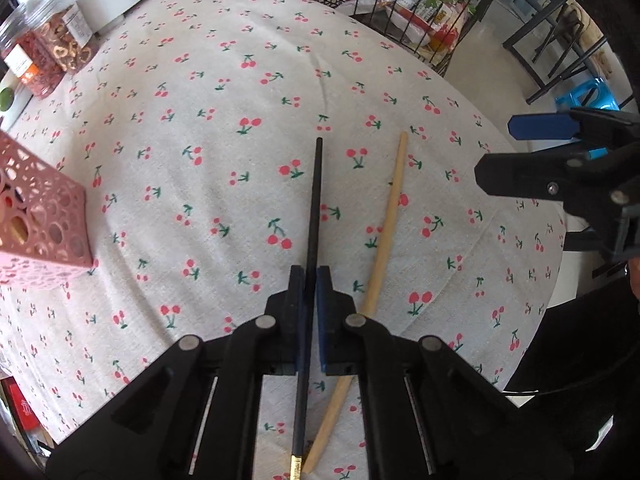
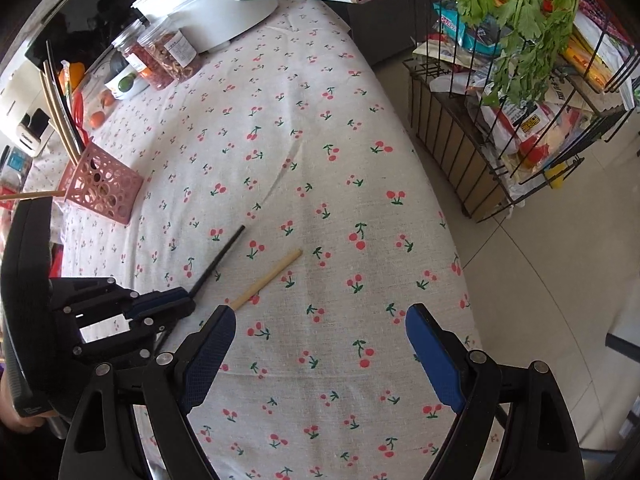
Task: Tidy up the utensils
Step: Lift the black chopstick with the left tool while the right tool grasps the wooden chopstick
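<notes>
Now the black chopstick [image 1: 313, 216] is pinched tight by the left gripper [image 1: 311, 280], low over the cloth [image 1: 200, 208]. The right gripper [image 2: 320, 344] is held wide and empty. The long stick could be tipped sideways, or the wooden chopstick [image 1: 386, 224] bumped.

Your left gripper [image 1: 309, 280] and right gripper [image 2: 320, 352] are matte black plastic frames with silver round screw heads, slotted arms and dark blue textured rubber fingers [image 2: 434, 356]. A dark sleeve [image 1: 580, 360] shows.

Left hand-held gripper [image 1: 310, 280] clamped; right hand-held gripper [image 2: 320, 336] wide apart.
</notes>
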The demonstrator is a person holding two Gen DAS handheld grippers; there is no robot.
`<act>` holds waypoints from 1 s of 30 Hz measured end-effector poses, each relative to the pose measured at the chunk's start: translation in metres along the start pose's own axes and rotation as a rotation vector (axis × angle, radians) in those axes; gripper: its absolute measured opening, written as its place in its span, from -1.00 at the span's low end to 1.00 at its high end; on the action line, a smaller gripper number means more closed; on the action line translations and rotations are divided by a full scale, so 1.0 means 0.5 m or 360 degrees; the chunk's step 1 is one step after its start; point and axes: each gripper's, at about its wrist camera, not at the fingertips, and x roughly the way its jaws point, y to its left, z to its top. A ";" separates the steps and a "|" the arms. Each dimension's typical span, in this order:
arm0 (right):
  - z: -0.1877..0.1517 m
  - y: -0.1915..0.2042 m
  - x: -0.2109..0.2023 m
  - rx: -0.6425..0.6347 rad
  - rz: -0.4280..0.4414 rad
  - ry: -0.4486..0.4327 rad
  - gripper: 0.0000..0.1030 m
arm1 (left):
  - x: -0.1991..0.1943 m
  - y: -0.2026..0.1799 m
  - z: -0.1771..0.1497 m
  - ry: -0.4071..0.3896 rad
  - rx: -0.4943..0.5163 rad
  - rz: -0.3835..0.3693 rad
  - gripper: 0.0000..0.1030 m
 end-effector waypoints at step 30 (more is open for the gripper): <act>0.042 0.284 0.141 -0.0215 -0.0010 -0.0058 -0.82 | -0.157 0.201 -0.207 -0.0403 -0.0478 -0.0041 -0.87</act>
